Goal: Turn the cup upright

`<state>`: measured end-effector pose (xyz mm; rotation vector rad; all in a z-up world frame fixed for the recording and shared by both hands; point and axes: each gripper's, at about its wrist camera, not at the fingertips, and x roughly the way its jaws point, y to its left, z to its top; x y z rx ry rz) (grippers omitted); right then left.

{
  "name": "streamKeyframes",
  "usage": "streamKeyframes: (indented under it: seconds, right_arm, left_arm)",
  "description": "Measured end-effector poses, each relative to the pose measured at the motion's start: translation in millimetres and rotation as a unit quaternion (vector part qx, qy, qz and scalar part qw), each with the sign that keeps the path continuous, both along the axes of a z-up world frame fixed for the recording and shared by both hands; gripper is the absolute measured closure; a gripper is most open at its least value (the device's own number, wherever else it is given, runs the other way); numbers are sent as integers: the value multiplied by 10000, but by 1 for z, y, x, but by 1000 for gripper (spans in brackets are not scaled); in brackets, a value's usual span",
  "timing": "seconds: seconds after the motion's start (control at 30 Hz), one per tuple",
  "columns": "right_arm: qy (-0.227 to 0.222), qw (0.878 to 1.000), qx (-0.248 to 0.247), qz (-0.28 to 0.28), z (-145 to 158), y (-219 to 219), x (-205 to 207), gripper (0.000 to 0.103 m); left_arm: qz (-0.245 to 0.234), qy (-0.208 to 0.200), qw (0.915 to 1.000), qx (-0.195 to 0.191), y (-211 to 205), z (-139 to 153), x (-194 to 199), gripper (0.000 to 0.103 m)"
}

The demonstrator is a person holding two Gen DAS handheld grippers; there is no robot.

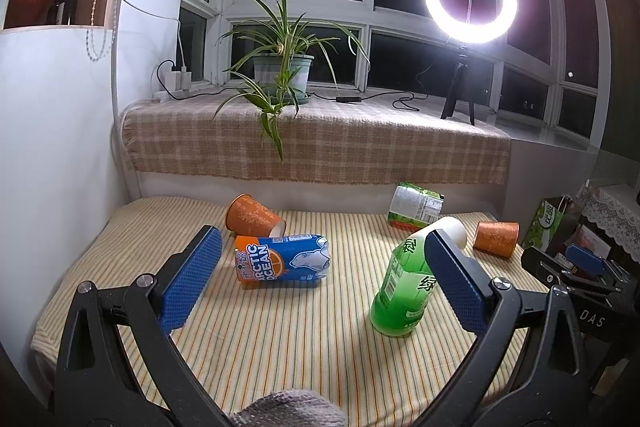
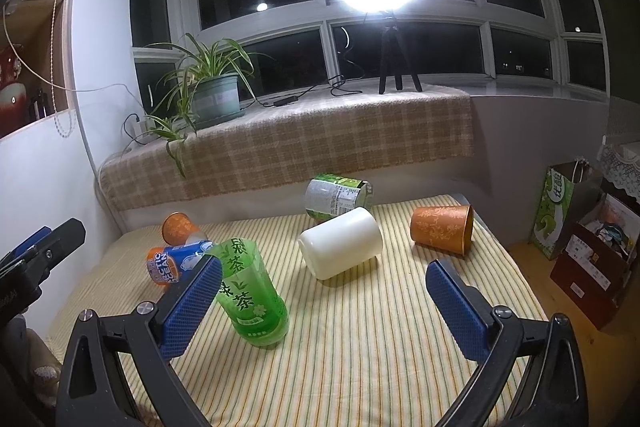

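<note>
I see the white cup point(image 2: 340, 243) on its side just behind the green bottle point(image 2: 250, 291), long axis running left-right, ahead of my right hand-held gripper point(image 2: 324, 303), nearer than the left point(image 1: 322, 281); both released

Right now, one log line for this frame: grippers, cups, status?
left gripper: open, empty | right gripper: open, empty | white cup: on side | green cup: tilted | orange cups: on side | none gripped
</note>
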<state>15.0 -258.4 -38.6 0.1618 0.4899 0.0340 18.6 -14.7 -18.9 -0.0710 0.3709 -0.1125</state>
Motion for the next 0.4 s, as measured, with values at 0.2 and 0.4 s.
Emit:
streamKeyframes:
  seconds: [0.2,0.4]
  right_arm:
    - [39,10000,-21,30,-1,-1,1,0]
    - [93,9999,-44,100,-4,1,4,0]
  left_arm:
    - [-2,-5,10000,9,1,0,0,0]
    - [21,8,10000,2,2,-1,1,0]
